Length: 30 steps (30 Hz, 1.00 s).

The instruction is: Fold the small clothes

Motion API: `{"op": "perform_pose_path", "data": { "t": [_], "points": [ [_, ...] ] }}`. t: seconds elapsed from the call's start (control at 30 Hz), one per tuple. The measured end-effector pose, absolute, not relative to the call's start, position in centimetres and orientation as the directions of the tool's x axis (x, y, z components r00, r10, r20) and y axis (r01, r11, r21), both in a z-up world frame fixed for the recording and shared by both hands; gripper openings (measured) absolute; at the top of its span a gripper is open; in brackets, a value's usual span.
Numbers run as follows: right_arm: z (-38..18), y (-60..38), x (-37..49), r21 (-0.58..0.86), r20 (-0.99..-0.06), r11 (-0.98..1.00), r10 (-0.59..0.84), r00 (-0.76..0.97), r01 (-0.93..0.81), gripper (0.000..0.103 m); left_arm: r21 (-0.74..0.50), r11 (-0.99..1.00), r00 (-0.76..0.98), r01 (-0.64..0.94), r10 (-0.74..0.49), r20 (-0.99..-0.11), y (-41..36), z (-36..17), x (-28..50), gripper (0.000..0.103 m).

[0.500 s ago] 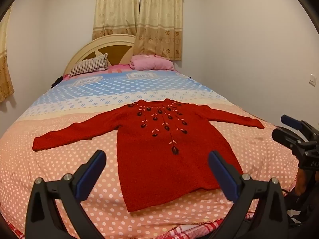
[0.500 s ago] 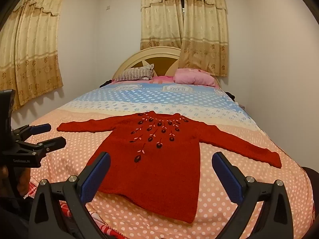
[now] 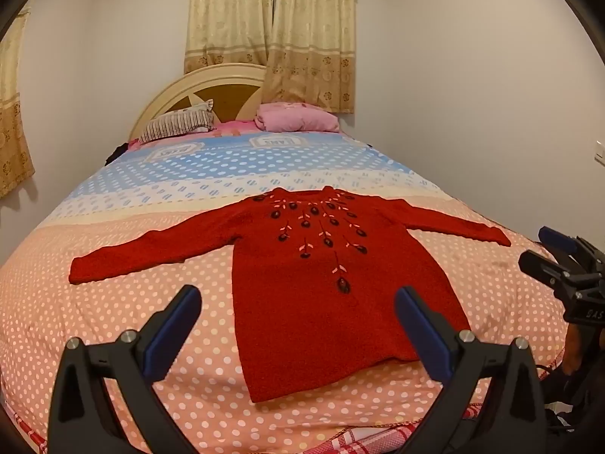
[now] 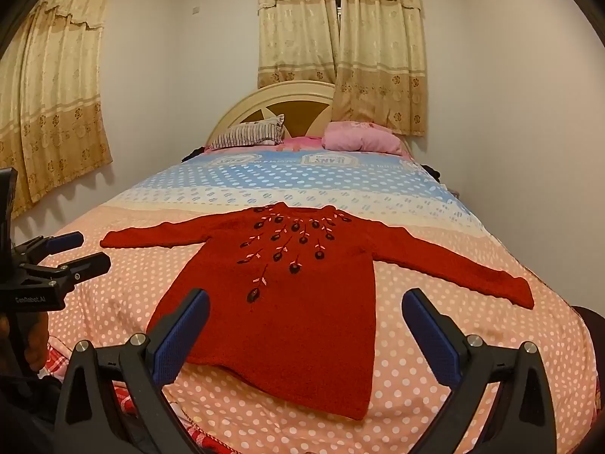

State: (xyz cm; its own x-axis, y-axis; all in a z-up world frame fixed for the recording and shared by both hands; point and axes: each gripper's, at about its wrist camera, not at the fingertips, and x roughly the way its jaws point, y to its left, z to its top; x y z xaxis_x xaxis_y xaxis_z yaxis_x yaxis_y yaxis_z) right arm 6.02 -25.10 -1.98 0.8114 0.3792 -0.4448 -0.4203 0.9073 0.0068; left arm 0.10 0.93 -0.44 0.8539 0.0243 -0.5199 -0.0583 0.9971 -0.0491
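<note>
Both the left gripper (image 3: 295, 325) and right gripper (image 4: 306, 325) hover spread over a soft, limp red sweater (image 3: 321, 283), best pinched at its cuffs

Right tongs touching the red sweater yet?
Apart. Left wrist view shows the right tongs open at the bed's right edge, polka-dot sheet between them and the red sweater.

white walls (image 4: 510, 94), beige curtains (image 4: 340, 38), bed (image 4: 340, 185)
</note>
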Motion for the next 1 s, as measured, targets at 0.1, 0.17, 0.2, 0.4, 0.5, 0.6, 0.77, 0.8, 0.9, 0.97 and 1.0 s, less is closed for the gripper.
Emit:
{"op": "perform_pose_path", "data": {
  "t": [0.1,0.17,0.2,0.4,0.5,0.6,0.77,0.8,0.9,0.97,1.0],
  "points": [
    [-2.26,-24.92,6.57,0.016,-0.461,0.908,0.379,0.802,-0.42,0.102,-0.046,0.997,0.854,-0.058,0.026,-0.519,0.97,-0.47,0.05,0.103],
    [-2.27,-25.01,6.69,0.017,-0.461,0.908,0.378,0.803,-0.418,0.102,-0.047,0.997,0.854,-0.059,0.026,-0.519,0.94,-0.48,0.0,0.103],
    [-2.33,-25.03,6.73,0.018,-0.462,0.908,0.378,0.802,-0.418,0.102,-0.045,0.997,0.854,-0.059,0.027,-0.52,0.85,-0.47,0.04,0.103],
    [-2.54,-24.86,6.8,0.025,-0.466,0.907,0.382,0.798,-0.42,0.102,-0.043,0.997,0.853,-0.061,0.03,-0.521,0.72,-0.47,0.2,0.103],
    [-2.73,-24.71,6.89,0.037,-0.475,0.903,0.393,0.788,-0.428,0.102,-0.048,0.997,0.852,-0.062,0.028,-0.523,0.79,-0.48,0.32,0.103],
    [-2.89,-24.55,6.86,0.034,-0.478,0.902,0.393,0.786,-0.43,0.102,-0.049,0.997,0.851,-0.063,0.028,-0.524,0.83,-0.42,0.42,0.103],
    [-2.94,-24.59,6.89,0.038,-0.479,0.902,0.395,0.784,-0.431,0.102,-0.05,0.997,0.852,-0.064,0.029,-0.523,0.86,-0.47,0.37,0.103],
    [-3.0,-24.6,6.88,0.041,-0.48,0.902,0.395,0.783,-0.43,0.102,-0.05,0.997,0.851,-0.065,0.029,-0.524,0.88,-0.5,0.39,0.103],
    [-3.08,-24.62,6.94,0.04,-0.483,0.902,0.395,0.782,-0.431,0.102,-0.053,0.996,0.85,-0.068,0.03,-0.526,1.02,-0.55,0.42,0.103],
    [-3.14,-24.58,6.95,0.042,-0.485,0.901,0.396,0.779,-0.432,0.102,-0.055,0.996,0.85,-0.068,0.029,-0.526,1.1,-0.56,0.41,0.103],
    [-3.18,-24.53,6.94,0.041,-0.486,0.901,0.396,0.779,-0.432,0.102,-0.054,0.996,0.85,-0.069,0.03,-0.526,1.12,-0.58,0.43,0.103]
  ]
}}
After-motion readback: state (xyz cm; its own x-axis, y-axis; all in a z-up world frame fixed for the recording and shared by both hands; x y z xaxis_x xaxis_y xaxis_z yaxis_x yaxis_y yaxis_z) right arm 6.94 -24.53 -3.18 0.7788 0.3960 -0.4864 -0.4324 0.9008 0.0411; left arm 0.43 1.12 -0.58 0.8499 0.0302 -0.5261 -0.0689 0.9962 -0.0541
